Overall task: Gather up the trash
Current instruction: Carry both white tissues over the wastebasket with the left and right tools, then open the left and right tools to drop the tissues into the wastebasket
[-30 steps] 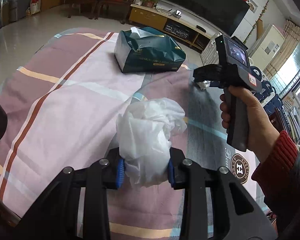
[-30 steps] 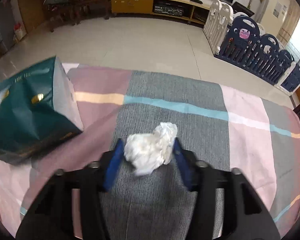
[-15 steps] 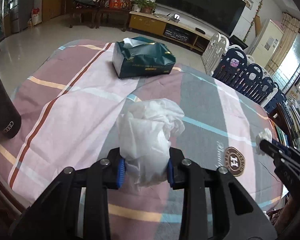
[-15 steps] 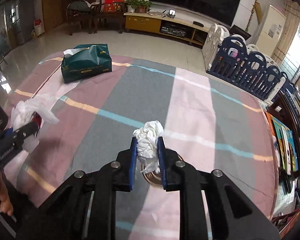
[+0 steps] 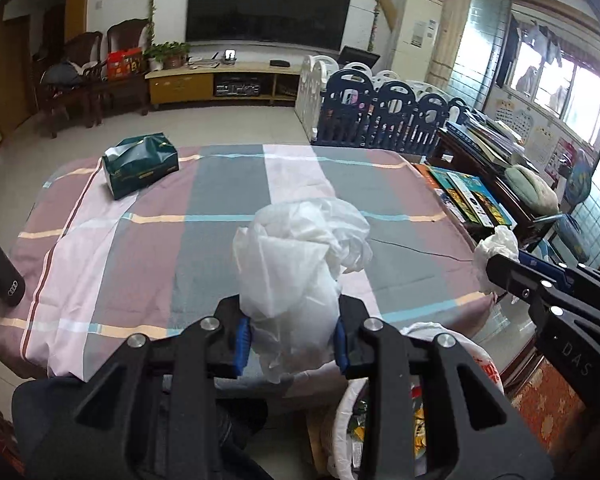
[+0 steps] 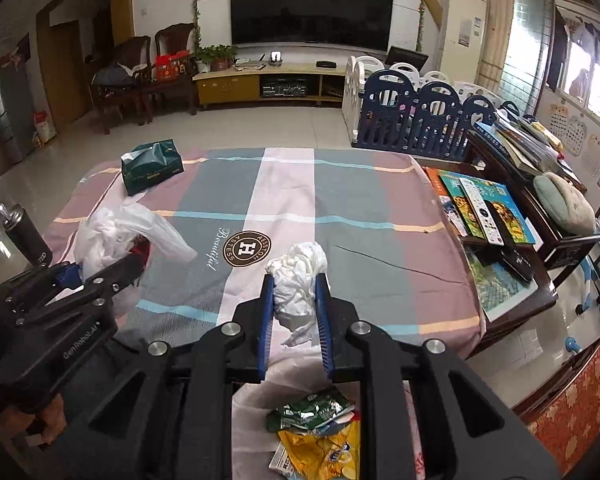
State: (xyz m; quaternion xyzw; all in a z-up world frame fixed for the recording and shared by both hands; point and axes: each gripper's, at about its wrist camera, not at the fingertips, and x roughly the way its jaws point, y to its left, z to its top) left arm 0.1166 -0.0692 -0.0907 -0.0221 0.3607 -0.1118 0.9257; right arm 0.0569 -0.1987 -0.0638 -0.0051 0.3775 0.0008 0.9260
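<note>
My left gripper (image 5: 290, 336) is shut on a crumpled white plastic bag (image 5: 296, 256), held in the air in front of the table's near edge. My right gripper (image 6: 296, 312) is shut on a crumpled white tissue (image 6: 298, 280), also off the table. In the left wrist view the right gripper (image 5: 496, 268) with its tissue (image 5: 496, 246) shows at the right. In the right wrist view the left gripper (image 6: 132, 260) and its bag (image 6: 112, 232) show at the left. Below both grippers stands a white-lined trash bin (image 5: 440, 332) with green and yellow wrappers (image 6: 316, 428) inside.
The table wears a plaid cloth (image 5: 220, 208). A green tissue box (image 5: 140, 164) lies at its far left and a black bottle (image 5: 0, 272) stands at its left edge. A low side table with books (image 6: 484, 208) is to the right, a blue playpen fence (image 6: 420, 116) behind.
Both grippers pulled back and rose from the table with their loads. The right jaws closed tight on the tissue. The trash bin came into view below.
</note>
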